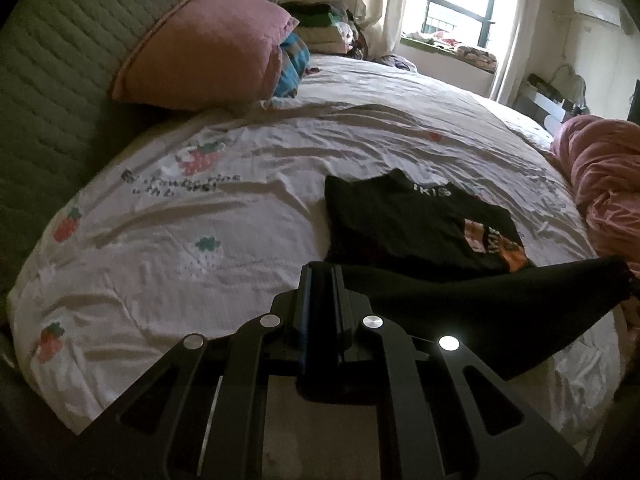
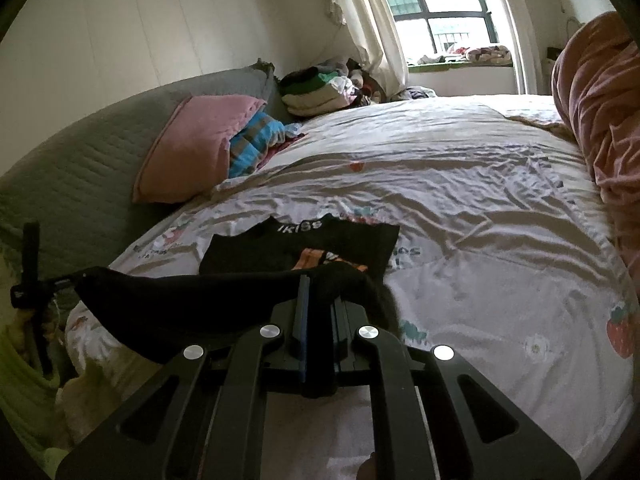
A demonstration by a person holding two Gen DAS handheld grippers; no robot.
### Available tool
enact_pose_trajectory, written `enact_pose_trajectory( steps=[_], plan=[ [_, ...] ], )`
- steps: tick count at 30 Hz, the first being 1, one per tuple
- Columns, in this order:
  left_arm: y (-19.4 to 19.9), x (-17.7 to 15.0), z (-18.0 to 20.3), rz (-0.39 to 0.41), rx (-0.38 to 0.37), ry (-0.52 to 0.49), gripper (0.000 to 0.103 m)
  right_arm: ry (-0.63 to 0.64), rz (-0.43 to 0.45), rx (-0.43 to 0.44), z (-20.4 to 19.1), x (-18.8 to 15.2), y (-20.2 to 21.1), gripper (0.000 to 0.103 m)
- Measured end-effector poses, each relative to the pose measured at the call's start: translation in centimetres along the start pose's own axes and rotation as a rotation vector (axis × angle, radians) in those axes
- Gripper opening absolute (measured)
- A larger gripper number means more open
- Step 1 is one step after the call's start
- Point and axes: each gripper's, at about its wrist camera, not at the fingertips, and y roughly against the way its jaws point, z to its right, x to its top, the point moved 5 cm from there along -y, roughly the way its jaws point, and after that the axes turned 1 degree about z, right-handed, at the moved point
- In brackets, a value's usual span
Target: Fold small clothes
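Stage: mid-fold | Done: sides of black T-shirt (image 1: 404, 220) apparently folded in, upper part flat on bed (image 1: 160, 248) | Held: left gripper (image 1: 322, 276) and right gripper (image 2: 316, 284) each clamped on its lifted hem | Left: judged, carry hem toward collar.

right tool (image 2: 318, 292): clamped on lifted hem of black shirt (image 2: 304, 248) | left tool (image 2: 30, 280): holds far corner | bed (image 2: 480, 240): strawberry-print sheet | pink pillow (image 2: 192, 152): by headboard

Pink pillow (image 1: 208, 48) against headboard (image 1: 52, 92); perhaps folded laundry (image 2: 316, 92) beyond.
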Motion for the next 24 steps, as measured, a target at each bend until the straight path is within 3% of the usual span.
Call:
enact_pose_trajectory(
  steps=[24],
  plan=[
    [-4.5,4.3,1.0,0.014,0.033,-0.018,0.003,0.004,0.03,-0.067,1.5,3.7,-4.9,0.007]
  ],
)
